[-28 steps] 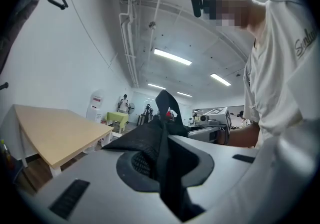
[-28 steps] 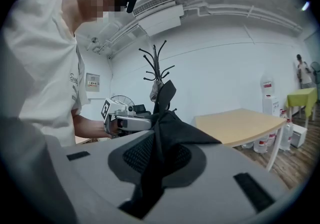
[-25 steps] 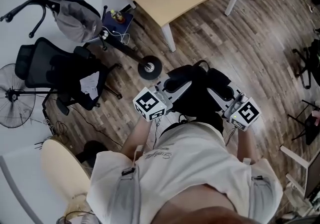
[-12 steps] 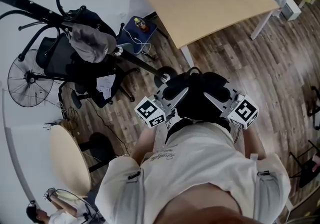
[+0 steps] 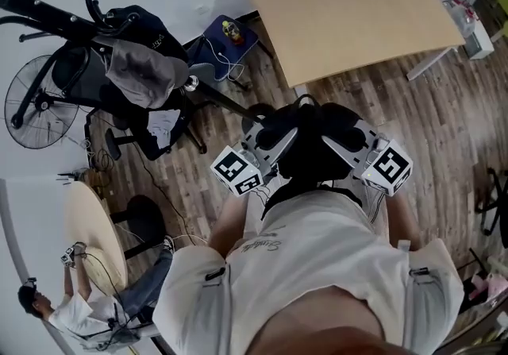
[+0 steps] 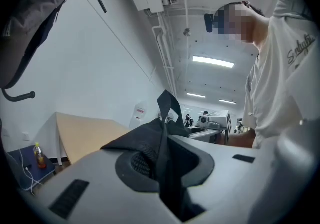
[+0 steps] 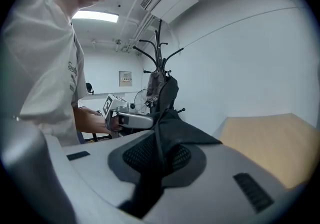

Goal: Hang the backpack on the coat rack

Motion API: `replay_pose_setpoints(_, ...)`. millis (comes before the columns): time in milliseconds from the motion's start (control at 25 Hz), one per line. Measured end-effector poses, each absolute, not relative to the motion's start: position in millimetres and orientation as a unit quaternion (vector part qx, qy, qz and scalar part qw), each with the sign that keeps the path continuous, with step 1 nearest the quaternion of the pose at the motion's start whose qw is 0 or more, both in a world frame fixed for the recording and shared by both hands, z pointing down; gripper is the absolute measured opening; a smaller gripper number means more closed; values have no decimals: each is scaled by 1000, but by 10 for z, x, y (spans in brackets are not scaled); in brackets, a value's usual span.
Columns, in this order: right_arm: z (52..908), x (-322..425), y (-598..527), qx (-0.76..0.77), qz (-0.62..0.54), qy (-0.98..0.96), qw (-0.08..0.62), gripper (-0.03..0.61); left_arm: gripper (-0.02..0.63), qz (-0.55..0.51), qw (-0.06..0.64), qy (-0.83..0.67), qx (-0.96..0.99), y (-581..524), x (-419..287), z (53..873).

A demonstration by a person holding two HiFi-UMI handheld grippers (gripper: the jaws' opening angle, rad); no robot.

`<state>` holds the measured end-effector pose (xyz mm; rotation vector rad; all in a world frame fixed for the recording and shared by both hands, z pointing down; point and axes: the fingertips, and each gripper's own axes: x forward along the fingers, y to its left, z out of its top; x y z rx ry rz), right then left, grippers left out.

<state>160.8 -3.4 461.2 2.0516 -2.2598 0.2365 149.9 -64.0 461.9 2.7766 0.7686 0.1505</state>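
Wooden tabletop [image 5: 349, 12] fills the far right; a black coat rack [image 5: 55, 16], draped with clothing, stands far left. Near the person, between them, hangs the black backpack [image 5: 313, 151], its straps pinched tight by left tongs [image 5: 284, 137] and right tongs [image 5: 337, 145].

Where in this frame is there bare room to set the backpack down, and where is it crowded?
Bare: the light wooden tabletop and the wood-plank floor beside it. Crowded: around the black coat rack, where a grey garment, black office chair and round fan bunch together.
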Motion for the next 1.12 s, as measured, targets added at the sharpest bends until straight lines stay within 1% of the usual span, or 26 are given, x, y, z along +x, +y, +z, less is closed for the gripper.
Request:
replay_pose_setpoints(280,4576,1932,-555,641,84,-761,47,42,55,52,141,228,962,-1144,1781,4607)
replay_pose_setpoints(480,4311,2236,-961,614,62,-785,46,43,55,43,143,193,970,-1531,2028,4326)
replay_pose_setpoints(760,3926,2320,-1425,531,60,-843,60,41,57,35,152,111,982,-1952,2029,3968)
replay_pose_setpoints(880,3786,2323,-1612,499,75,-862,49,41,57,40,169,77,982,-2103,2000,3820)
replay_pose_setpoints(1120,3680,2282,-1930,418,108,-901,46,40,57,51,163,-4,985,-2378,1911,3731)
